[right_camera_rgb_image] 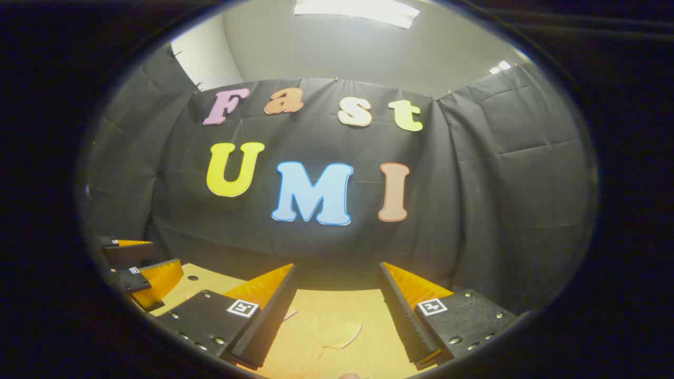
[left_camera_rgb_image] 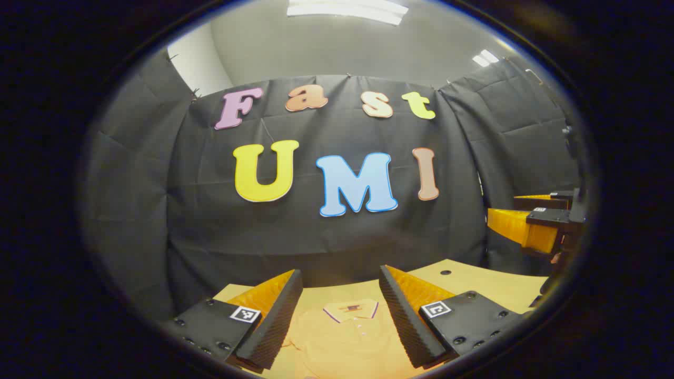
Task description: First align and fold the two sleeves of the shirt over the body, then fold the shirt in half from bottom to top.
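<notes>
An orange polo shirt (left_camera_rgb_image: 342, 337) lies flat on the table, collar toward the far wall. My left gripper (left_camera_rgb_image: 341, 279) hovers above it, open, with the collar showing between its fingers and nothing held. The right gripper (left_camera_rgb_image: 532, 223) appears at the right edge of the left gripper view, also up in the air. In the right gripper view my right gripper (right_camera_rgb_image: 337, 273) stands open over one short sleeve (right_camera_rgb_image: 342, 331) of the shirt (right_camera_rgb_image: 305, 342). The left gripper (right_camera_rgb_image: 142, 273) shows at that view's lower left.
The table (left_camera_rgb_image: 489, 284) has a pale wooden top with a small dark hole near its far right part. Black cloth walls close the booth behind and to both sides. The tabletop (right_camera_rgb_image: 368, 310) runs up to the back wall.
</notes>
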Tool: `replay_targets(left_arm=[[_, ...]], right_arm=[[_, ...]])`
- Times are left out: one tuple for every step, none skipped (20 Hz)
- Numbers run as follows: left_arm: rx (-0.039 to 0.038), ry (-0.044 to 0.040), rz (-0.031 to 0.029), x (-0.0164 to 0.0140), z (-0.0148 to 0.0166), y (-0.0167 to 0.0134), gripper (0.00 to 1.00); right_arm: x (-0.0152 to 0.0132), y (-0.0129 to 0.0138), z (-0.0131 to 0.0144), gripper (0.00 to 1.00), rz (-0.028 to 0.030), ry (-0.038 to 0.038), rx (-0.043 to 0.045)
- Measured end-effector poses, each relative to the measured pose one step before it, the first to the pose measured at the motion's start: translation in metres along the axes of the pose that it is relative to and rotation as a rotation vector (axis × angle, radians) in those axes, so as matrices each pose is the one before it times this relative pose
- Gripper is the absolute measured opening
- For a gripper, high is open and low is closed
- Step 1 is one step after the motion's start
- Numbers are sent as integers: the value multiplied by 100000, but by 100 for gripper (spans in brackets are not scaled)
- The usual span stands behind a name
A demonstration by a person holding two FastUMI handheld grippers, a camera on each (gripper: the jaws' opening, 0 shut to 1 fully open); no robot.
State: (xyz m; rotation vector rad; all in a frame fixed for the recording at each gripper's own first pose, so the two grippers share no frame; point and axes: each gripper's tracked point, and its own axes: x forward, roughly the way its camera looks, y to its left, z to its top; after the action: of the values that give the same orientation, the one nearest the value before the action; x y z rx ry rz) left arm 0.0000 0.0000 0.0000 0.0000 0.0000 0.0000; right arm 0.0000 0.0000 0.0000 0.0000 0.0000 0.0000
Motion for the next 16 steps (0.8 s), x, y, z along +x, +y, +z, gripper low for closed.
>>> replay_targets(left_arm=[[0, 0, 0, 0, 0, 0, 95], [0, 0, 0, 0, 0, 0, 99], [0, 0, 0, 0, 0, 0, 99], [0, 0, 0, 0, 0, 0, 99], [0, 0, 0, 0, 0, 0, 99], [0, 0, 0, 0, 0, 0, 99], [0, 0, 0, 0, 0, 0, 99], [0, 0, 0, 0, 0, 0, 99], [0, 0, 0, 0, 0, 0, 100], [0, 0, 0, 0, 0, 0, 100], [0, 0, 0, 0, 0, 0, 99], [0, 0, 0, 0, 0, 0, 100], [0, 0, 0, 0, 0, 0, 100], [0, 0, 0, 0, 0, 0, 100], [0, 0, 0, 0, 0, 0, 100], [180, -187, -97, 7, 12, 48, 99]], right_arm=[[0, 0, 0, 94, 0, 0, 0], [0, 0, 0, 94, 0, 0, 0], [0, 0, 0, 94, 0, 0, 0], [0, 0, 0, 94, 0, 0, 0], [0, 0, 0, 94, 0, 0, 0], [0, 0, 0, 94, 0, 0, 0], [0, 0, 0, 94, 0, 0, 0], [0, 0, 0, 94, 0, 0, 0], [0, 0, 0, 94, 0, 0, 0], [0, 0, 0, 94, 0, 0, 0], [0, 0, 0, 94, 0, 0, 0], [0, 0, 0, 94, 0, 0, 0], [0, 0, 0, 94, 0, 0, 0], [0, 0, 0, 94, 0, 0, 0], [0, 0, 0, 94, 0, 0, 0], [8, 64, -1, 94, -89, 268, 267]])
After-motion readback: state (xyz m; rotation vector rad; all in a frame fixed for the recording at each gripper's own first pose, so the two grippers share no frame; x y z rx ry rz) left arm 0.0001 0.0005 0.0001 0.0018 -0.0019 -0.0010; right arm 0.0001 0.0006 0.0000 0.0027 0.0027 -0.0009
